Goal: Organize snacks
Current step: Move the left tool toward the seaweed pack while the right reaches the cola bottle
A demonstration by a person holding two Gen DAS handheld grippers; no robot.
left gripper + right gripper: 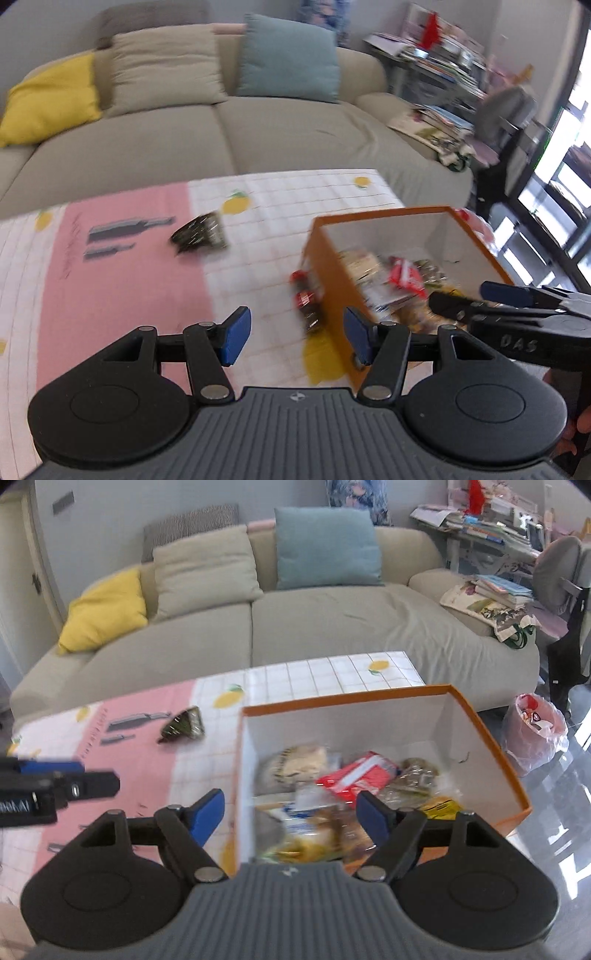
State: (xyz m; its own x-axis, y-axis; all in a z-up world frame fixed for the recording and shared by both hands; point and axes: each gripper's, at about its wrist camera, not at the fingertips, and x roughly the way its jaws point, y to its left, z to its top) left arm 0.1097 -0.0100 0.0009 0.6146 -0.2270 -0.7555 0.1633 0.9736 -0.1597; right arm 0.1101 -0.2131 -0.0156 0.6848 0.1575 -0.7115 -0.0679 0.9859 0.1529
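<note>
With both your left hand-held gripper (297, 338) and right hand-held gripper (290, 812) open and empty, the dark triangular snack packet (199, 234) left of centre on the worktop (122, 295) looks light and crinkly, so pinch 1 flat edge for the orange box (491, 738).

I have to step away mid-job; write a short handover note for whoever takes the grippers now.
Left gripper: open, holding nothing, above the table beside the box.
Right gripper: open, holding nothing, over the orange box.
Done: several snack packets lie inside the box.
Left: a dark triangular packet lies on the pink part of the tablecloth, and a red-labelled bottle lies on the cloth against the box's outer wall. Both probably go in next.
</note>
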